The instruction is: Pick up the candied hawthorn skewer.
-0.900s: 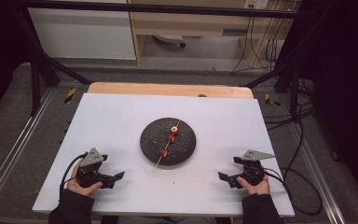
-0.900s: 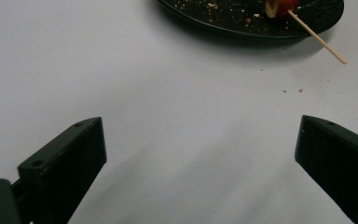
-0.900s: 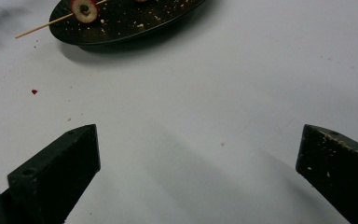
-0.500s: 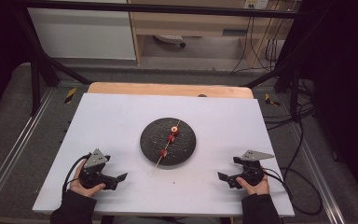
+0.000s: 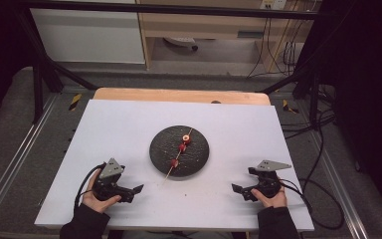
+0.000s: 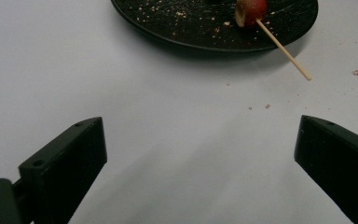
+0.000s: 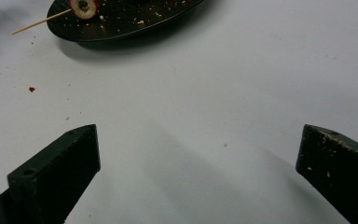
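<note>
Now, from the high view, a white table (image 5: 129, 124) spreads out with a round black plate (image 5: 197, 158) sitting at its middle, and across that plate lies a thin wooden skewer (image 5: 168, 175) carrying three red fruit pieces (image 5: 182, 148), its bare end poking past the plate's near rim onto the white surface. Down at the near left corner, the left hand (image 5: 95, 201) grips the left gripper (image 5: 135, 191), which rests low on the table with its jaws spread apart, pointing toward the centre; it stands well apart from the plate. Over at the near right, the right hand (image 5: 269, 198) holds the right gripper (image 5: 242, 185), jaws likewise spread, also well apart from the plate, with its cable (image 5: 312, 209) looping off the table's right edge. Switching to the left gripper view: the two black jaws rise from the bottom corners, wide apart, nothing between them but bare white table (image 6: 121, 93). Ahead, the black plate (image 6: 177, 32) shows crumbs scattered across it, a red fruit piece (image 6: 249, 10) sits near its edge, and the skewer (image 6: 286, 51) juts out past the rim, tip touching the table. A few small crumbs (image 6: 356, 72) dot the white surface nearby. And the right gripper view: again both jaws stand wide apart over bare table (image 7: 242, 70), the right one speckled with pale flecks. Up at the top left the plate (image 7: 135, 18) comes in, a cut red fruit piece (image 7: 84, 6) on it, the skewer (image 7: 37, 22) sticking out leftward beyond the rim, and a tiny red speck (image 7: 31, 88) lying on the table close by.
</note>
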Tool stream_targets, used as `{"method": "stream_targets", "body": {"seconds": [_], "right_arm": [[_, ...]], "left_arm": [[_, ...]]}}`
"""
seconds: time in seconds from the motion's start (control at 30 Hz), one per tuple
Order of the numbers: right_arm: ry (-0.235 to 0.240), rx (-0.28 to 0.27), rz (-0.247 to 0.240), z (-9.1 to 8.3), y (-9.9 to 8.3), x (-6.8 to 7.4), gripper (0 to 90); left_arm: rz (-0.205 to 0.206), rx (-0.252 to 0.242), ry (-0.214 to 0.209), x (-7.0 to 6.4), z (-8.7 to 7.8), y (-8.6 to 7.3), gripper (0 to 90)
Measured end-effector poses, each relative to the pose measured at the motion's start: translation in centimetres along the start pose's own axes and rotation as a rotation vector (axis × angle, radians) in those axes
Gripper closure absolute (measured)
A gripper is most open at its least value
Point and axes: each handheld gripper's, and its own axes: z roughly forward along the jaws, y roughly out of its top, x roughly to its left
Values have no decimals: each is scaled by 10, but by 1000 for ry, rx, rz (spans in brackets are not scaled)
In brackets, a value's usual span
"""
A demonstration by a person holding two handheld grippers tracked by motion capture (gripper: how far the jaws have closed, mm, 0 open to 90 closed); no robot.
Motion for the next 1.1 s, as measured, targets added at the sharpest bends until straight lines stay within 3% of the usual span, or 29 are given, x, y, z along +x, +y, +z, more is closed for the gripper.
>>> {"method": "stream_targets", "body": {"seconds": [0.43,0.67,0.83,1.1], "right_arm": [[-6,4,1,0,0,0,5],[-6,1,2,0,1,0,5],[-8,1,1,0,1,0,5],[-8,-2,2,-1,1,0,6]], "left_arm": [[-22,8,-3,-18,11,32,50],[-26,34,3,-28,26,54,94],[-49,66,-10,-33,42,63,186],[-50,124,9,-42,63,75,353]]}}
